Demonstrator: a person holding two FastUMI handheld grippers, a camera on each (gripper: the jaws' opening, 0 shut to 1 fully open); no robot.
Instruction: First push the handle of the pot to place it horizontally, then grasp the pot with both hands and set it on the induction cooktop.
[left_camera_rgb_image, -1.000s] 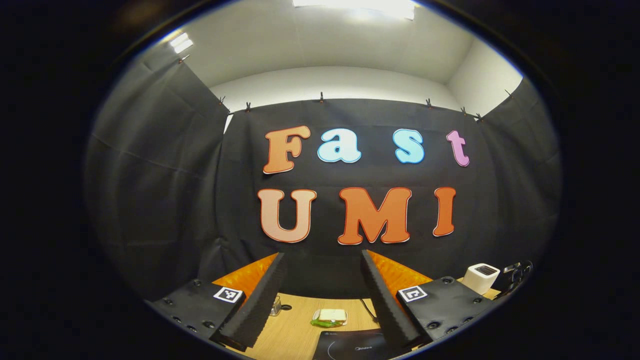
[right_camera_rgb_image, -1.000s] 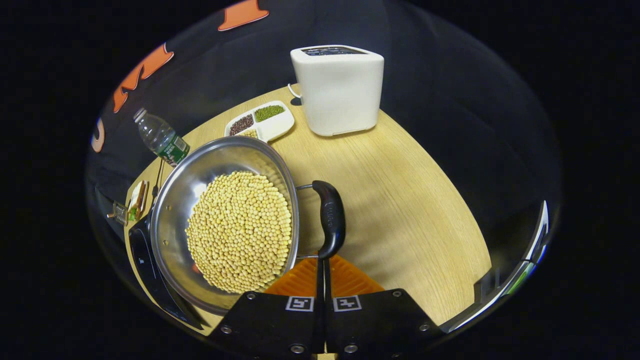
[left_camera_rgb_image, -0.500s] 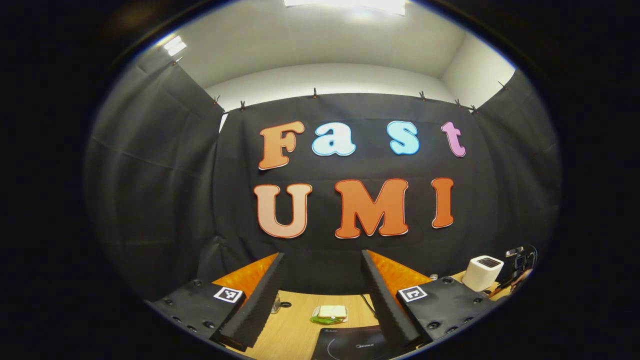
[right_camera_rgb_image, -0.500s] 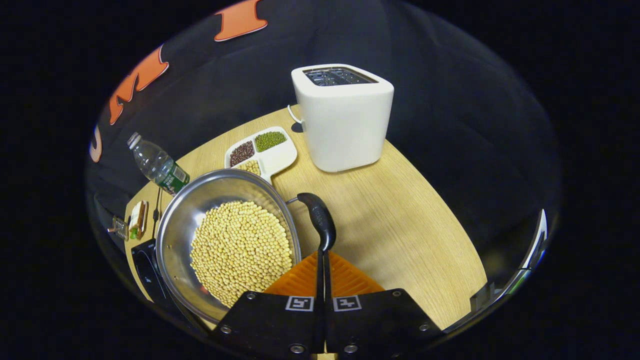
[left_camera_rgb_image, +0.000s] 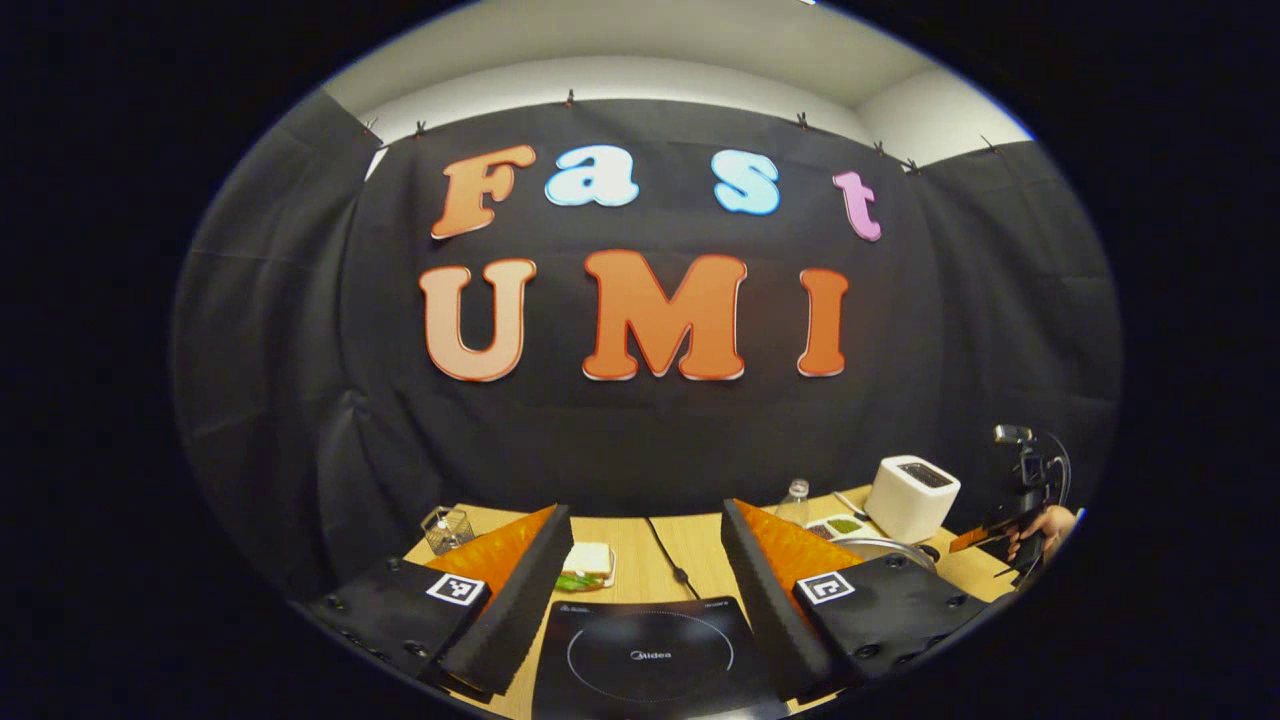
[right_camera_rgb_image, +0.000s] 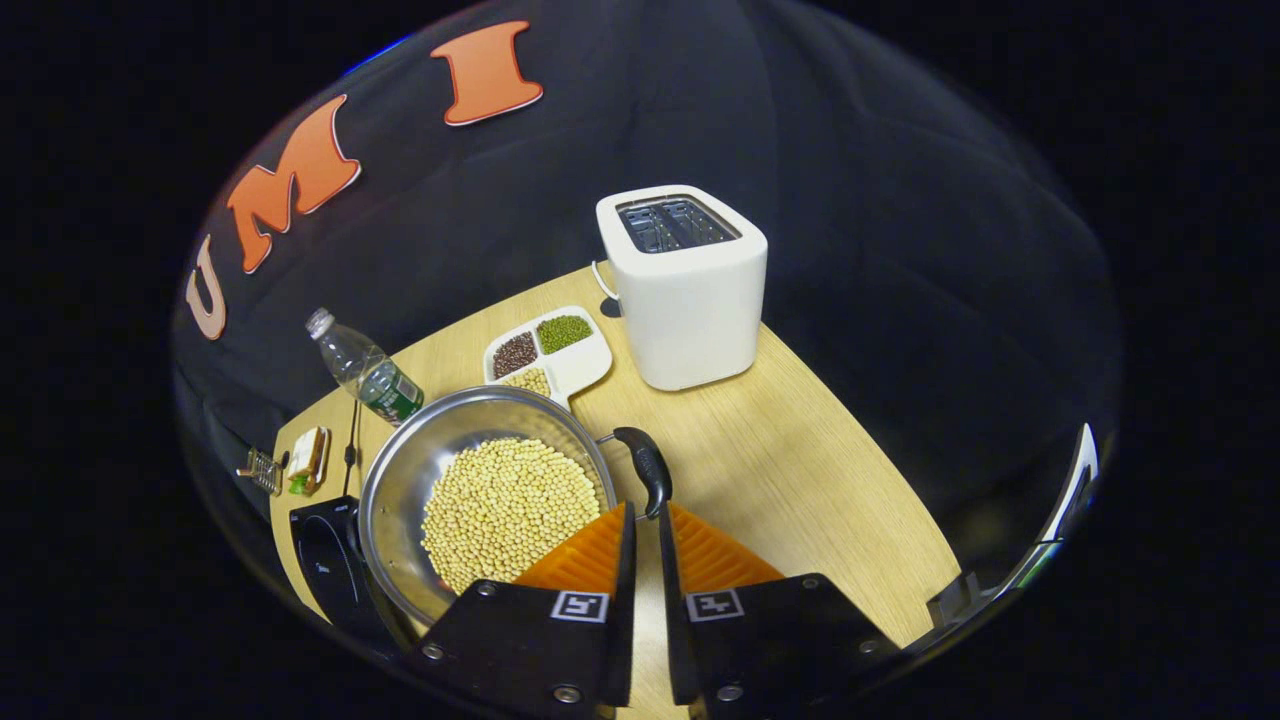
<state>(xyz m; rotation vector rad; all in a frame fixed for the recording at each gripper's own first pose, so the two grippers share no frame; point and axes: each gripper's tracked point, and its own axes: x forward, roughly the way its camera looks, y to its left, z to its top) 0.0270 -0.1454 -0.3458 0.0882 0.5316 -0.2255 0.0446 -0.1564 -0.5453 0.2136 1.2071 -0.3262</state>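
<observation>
In the right gripper view, the pot (right_camera_rgb_image: 487, 490), filled with yellow beans, is seen at lower left of centre on the worktop (right_camera_rgb_image: 800, 480), its black handle (right_camera_rgb_image: 648, 468) just above the right gripper (right_camera_rgb_image: 641, 520). The jaws are parted by a narrow gap and nothing is held. The cooktop (right_camera_rgb_image: 325, 555) is seen at the pot's left edge. In the left gripper view, the left gripper (left_camera_rgb_image: 645, 540) is shown with jaws wide apart above the cooktop (left_camera_rgb_image: 650, 655), at bottom centre.
</observation>
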